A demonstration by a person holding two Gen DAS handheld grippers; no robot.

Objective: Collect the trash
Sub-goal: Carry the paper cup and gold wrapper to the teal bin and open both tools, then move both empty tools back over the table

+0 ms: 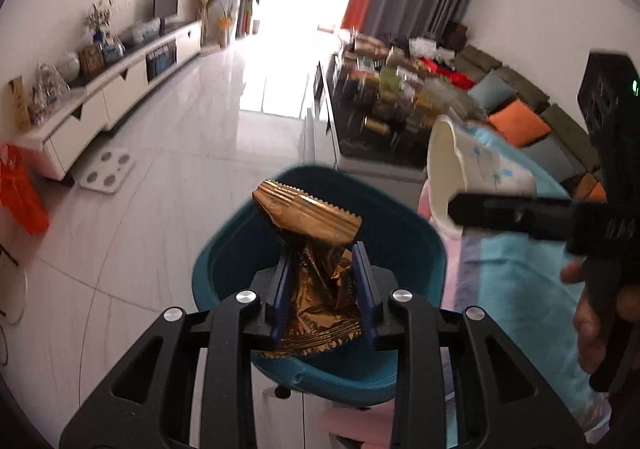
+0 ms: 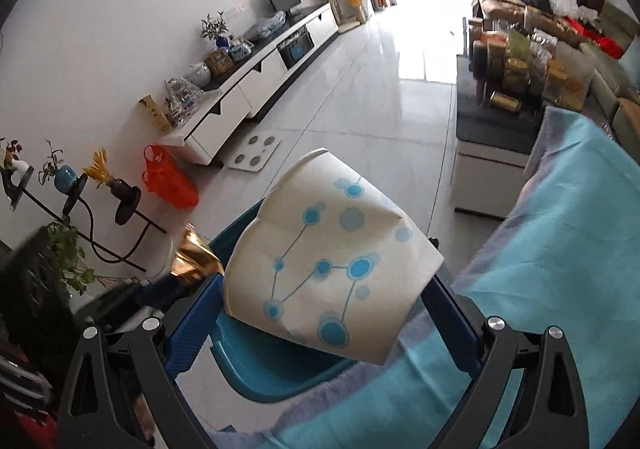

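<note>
The left gripper [image 1: 324,289] is clamped on a crumpled gold foil wrapper [image 1: 308,217], its blue pads pressing the wrapper's pinched waist while the crimped, saw-toothed end fans out above them; the wrapper hangs over the open mouth of the teal bin [image 1: 412,245], which stands on the pale tiled floor beside the edge of a turquoise blanket [image 1: 520,289]. The right gripper [image 2: 326,289] holds a white paper cup [image 2: 332,261] printed with blue dots joined by lines, gripped across its wall so that the side has buckled into a crease and the rim has gone oval; the cup sits above the bin's near rim, tipped on its side. Both pieces look very light and will likely fall slowly, possibly drifting, so they are best let go well inside the rim. The foil is thin, shiny and springy; it creases rather than tears, and the bunched middle gives the surest hold, since the smooth flat faces could slip between pads. The cup is soft card, easily crushed, stiffest near its rolled rim and base, so a grip across the middle dents it, which hardly matters for rubbish. The bin itself is smooth hard plastic with rounded corners and looks empty as far as its inside shows
</note>
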